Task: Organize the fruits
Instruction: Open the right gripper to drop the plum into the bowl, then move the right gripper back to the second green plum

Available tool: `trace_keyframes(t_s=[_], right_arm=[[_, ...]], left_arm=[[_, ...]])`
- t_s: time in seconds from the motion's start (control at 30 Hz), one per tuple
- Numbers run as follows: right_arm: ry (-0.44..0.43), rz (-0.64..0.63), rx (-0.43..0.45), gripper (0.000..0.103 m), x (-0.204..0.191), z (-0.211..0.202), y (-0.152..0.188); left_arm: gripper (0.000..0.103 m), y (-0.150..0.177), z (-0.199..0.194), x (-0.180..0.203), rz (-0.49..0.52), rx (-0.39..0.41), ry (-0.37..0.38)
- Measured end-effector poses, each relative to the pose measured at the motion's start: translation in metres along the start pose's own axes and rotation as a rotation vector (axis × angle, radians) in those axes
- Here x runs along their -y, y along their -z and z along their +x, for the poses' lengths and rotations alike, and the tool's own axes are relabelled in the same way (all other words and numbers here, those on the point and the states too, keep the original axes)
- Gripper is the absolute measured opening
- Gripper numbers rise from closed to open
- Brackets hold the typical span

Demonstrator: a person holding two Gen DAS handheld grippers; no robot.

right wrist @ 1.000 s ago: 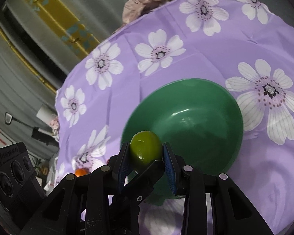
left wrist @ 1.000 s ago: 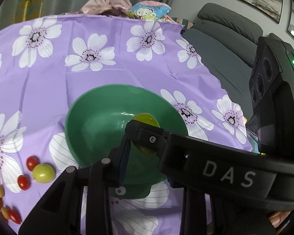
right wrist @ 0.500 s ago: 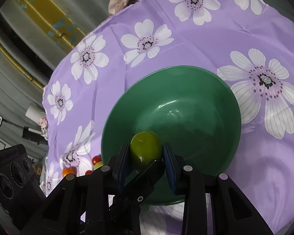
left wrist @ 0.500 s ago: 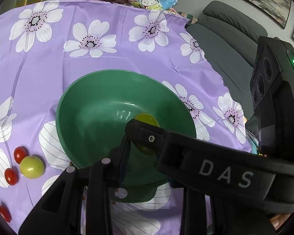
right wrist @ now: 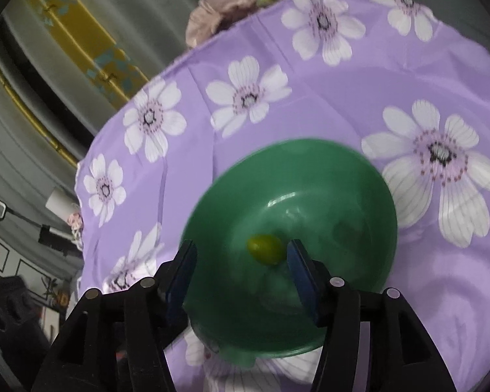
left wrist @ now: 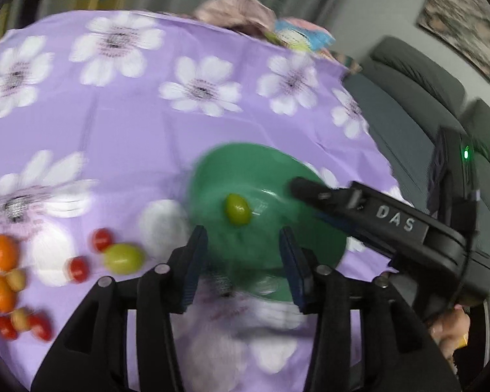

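A green bowl [left wrist: 277, 176] sits on the purple flowered cloth; it also shows in the right wrist view [right wrist: 343, 170]. A green fruit [left wrist: 236, 209] lies loose inside it, also seen in the right wrist view [right wrist: 266, 249]. My right gripper [right wrist: 241, 254] is open above the bowl, jaws wide on either side of the fruit. My left gripper [left wrist: 243, 248] is open and empty at the bowl's near rim. Another green fruit [left wrist: 124, 258], small red tomatoes [left wrist: 101, 239] and orange fruits [left wrist: 1, 252] lie on the cloth to the left.
The right gripper's black body [left wrist: 392, 225] reaches over the bowl's right side. A grey sofa [left wrist: 418, 78] stands right of the table. Crumpled cloths [left wrist: 235, 11] lie at the table's far edge.
My right gripper opened and let go of the green fruit, which now lies in the bowl. My left gripper has pulled back and swung left; its view is blurred.
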State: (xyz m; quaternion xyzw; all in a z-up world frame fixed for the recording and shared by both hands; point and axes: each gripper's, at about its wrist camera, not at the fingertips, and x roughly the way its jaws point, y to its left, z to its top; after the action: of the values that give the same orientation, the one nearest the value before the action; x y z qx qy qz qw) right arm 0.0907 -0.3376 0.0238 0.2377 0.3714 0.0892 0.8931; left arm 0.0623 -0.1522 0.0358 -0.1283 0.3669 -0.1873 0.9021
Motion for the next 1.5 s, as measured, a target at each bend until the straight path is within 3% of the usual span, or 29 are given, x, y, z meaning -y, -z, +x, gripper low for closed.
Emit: trace_keyframes(t_s=[0.03,0.27,0.53,0.7,0.83,1.03,1.37,1.5], right_arm=[[0.01,-0.007,0.018,0.068,-0.002,0.001,-0.001],[0.213,-0.144,0.15,0.068,-0.025,0.012,0.003],[0.329,-0.21,0.136,0.068,-0.028,0.024,0.012],[0.254,-0.175,0.097,0.068,-0.026,0.034,0.015],[0.213,-0.123,0.041,0.068,-0.018,0.042,0.015],[0.197,-0.112,0.043,0.068,-0.021,0.047,0.018],[0.333,-0.262,-0.018,0.069,-0.032,0.025,0.029],[0.469,-0.313,-0.008,0.07,-0.04,0.019,0.03]], left_arm=[[0.047,0.001,-0.01,-0.011,-0.022,0.013,-0.035],[0.048,0.022,-0.062,-0.086,-0.149,0.051,-0.304],[0.048,0.044,-0.079,-0.147,-0.302,0.07,-0.43],[0.048,0.048,-0.084,-0.158,-0.314,0.064,-0.469],[0.048,0.05,-0.093,-0.166,-0.343,0.079,-0.451],[0.048,0.05,-0.097,-0.175,-0.376,0.079,-0.447],[0.048,0.05,-0.096,-0.176,-0.374,0.062,-0.452],[0.05,0.05,-0.094,-0.175,-0.36,0.048,-0.458]])
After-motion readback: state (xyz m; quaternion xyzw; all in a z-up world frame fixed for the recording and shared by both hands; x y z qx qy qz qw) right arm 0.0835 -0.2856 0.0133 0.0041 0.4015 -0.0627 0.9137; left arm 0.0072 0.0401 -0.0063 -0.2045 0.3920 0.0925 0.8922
